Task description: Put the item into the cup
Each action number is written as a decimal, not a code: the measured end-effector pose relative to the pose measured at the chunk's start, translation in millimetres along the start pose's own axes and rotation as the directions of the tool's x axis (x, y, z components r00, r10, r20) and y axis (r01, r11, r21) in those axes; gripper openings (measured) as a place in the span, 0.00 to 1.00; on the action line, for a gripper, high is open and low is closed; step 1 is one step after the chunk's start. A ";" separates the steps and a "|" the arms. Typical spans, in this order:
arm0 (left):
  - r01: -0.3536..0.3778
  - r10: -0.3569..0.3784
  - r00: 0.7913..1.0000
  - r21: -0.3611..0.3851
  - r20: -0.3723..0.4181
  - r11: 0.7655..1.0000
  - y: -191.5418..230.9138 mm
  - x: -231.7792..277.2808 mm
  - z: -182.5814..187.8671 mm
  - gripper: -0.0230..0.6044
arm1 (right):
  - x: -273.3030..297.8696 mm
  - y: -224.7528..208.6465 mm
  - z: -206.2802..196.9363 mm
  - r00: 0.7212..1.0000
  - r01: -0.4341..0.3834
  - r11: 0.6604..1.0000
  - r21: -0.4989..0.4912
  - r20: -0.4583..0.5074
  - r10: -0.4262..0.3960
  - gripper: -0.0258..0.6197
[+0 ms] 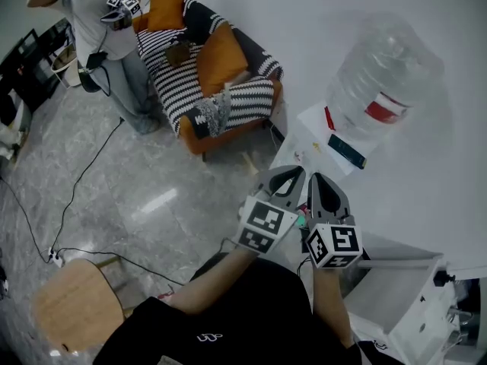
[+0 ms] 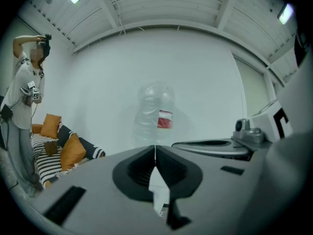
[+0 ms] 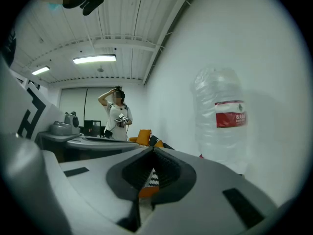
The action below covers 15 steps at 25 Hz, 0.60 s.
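**Both tongs shut and empty at the table edge**

You hold the left gripper (image 1: pixel 293 175) and the right gripper (image 1: pixel 319 182) side by side, low and just right of centre in the head view, over the near edge of the white table (image 1: pixel 426 196). They are nearly touching and both point up the frame.

In the left gripper view, the left gripper (image 2: pixel 155 148) has its jaws meeting at the tips with nothing between them. In the right gripper view, the right gripper (image 3: pixel 153 148) is the same: jaws together, nothing held.

Neither the item nor the cup can be made out in any view. A small teal patch shows between the two grippers in the head view, but too little of it is visible to say what it is.

A big clear water bottle (image 1: pixel 380 74) with a red label stands on the table at the upper right. Below it lie some papers (image 1: pixel 323 128) and a flat dark thing (image 1: pixel 346 150).

At the upper left there is a striped sofa (image 1: pixel 217 82) with orange cushions, with a person (image 1: pixel 103 21) standing beside it. A round wooden stool (image 1: pixel 76 303) sits at the lower left.
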<state>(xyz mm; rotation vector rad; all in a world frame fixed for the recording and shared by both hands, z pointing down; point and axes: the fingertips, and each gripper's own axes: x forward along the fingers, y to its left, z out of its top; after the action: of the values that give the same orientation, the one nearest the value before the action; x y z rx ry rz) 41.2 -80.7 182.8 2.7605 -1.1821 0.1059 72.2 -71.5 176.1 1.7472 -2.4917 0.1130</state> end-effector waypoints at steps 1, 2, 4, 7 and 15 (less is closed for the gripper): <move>0.001 -0.001 1.000 -0.001 -0.003 1.000 -0.3 0.6 -0.6 0.06 | -0.1 -0.8 -0.6 1.000 0.001 1.000 0.001 -0.003 -0.001 0.05; 0.001 -0.001 1.000 -0.002 -0.005 1.000 -0.2 1.2 -1.3 0.06 | -0.1 -1.6 -1.3 1.000 0.001 1.000 0.002 -0.005 -0.001 0.05; 0.000 0.000 1.000 -0.004 -0.007 1.000 0.4 1.5 -2.9 0.06 | 0.4 -1.8 -2.7 1.000 0.002 1.000 0.001 -0.008 -0.002 0.05; 0.004 -0.004 1.000 -0.002 -0.010 1.000 0.3 2.3 -4.9 0.06 | 1.1 -1.3 -4.4 1.000 0.004 1.000 0.000 -0.009 -0.004 0.05; 0.001 0.000 1.000 0.002 -0.010 1.000 2.1 2.9 -5.2 0.06 | 0.8 -3.2 -6.9 1.000 0.006 1.000 0.002 -0.015 -0.006 0.05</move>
<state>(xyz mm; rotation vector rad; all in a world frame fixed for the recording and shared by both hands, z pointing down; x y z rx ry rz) 41.6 -83.5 188.5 2.7585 -1.1795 0.1212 75.1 -72.6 183.0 1.7486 -2.4767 0.1275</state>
